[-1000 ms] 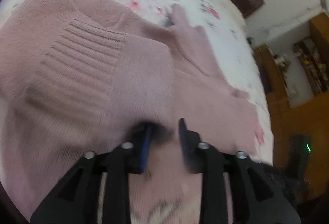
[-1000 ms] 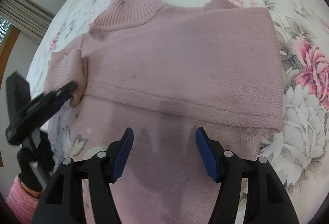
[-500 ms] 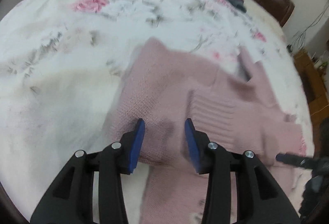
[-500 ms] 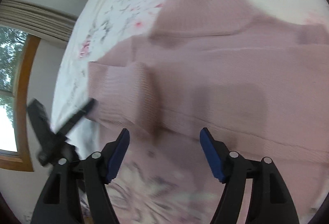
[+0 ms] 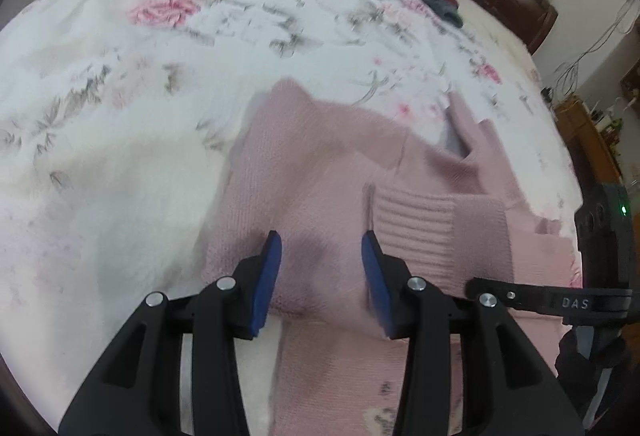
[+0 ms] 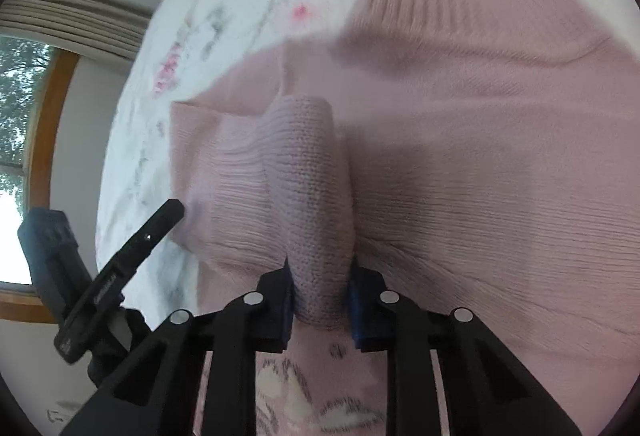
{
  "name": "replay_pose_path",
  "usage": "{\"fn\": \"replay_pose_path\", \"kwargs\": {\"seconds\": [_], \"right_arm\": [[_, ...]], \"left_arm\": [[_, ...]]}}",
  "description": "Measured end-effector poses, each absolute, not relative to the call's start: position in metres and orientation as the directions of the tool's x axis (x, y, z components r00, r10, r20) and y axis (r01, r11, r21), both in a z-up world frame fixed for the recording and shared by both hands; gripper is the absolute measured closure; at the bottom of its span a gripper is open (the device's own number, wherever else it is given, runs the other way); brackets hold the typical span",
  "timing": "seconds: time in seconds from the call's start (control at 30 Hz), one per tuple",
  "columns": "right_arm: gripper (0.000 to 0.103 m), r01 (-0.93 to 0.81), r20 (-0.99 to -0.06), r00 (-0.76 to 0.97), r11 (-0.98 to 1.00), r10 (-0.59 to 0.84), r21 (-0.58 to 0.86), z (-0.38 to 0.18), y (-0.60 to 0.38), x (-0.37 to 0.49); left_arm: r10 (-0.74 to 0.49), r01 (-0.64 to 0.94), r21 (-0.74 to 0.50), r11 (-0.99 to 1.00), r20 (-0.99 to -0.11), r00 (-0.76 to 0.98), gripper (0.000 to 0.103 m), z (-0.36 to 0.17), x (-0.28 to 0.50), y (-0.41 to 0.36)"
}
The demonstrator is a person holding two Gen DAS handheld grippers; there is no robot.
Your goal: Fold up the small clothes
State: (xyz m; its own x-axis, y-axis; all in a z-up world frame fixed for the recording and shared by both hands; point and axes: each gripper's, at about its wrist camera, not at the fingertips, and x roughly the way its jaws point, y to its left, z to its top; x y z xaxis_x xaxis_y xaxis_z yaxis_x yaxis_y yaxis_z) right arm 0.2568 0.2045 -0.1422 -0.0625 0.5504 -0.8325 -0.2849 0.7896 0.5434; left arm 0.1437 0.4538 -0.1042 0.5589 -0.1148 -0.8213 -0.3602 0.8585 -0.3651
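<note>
Right wrist view showed the right claw [image 6: 320, 300] pinching a bunched fold of soft, limp pink sweater [image 6: 480, 155]; the left claw [image 5: 320, 272] hung open, so a grip on the thick ribbed cuff [image 5: 416, 232] looked best.

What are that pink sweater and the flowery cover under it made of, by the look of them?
The sweater looks like a soft matte knit, maybe wool or acrylic: ribbed rows show on its cuff, and fine stitches on the fold pinched in the right tongs. The cover seems a smooth printed woven fabric, possibly cotton, with flat pink flowers and no sheen. The fibre cannot be told for certain.
</note>
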Motion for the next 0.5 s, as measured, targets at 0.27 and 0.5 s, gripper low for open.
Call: {"fn": "replay_pose_path", "kwargs": {"seconds": [0.27, 0.5], "right_arm": [[0.082, -0.356, -0.87, 0.108, 0.836, 0.482, 0.418, -0.092, 0.131, 0.257], [0.081, -0.255, -0.881, 0.059, 0.86, 0.47, 0.441, -0.13, 0.094, 0.272]], "left_arm": [[-0.102, -0.286, -0.298, 0.911, -0.834, 0.542, 0.062, -0.1, 0.166, 0.414], [-0.035, -0.323, -0.203, 0.924, -0.888, 0.458, 0.062, -0.129, 0.182, 0.398]]}}
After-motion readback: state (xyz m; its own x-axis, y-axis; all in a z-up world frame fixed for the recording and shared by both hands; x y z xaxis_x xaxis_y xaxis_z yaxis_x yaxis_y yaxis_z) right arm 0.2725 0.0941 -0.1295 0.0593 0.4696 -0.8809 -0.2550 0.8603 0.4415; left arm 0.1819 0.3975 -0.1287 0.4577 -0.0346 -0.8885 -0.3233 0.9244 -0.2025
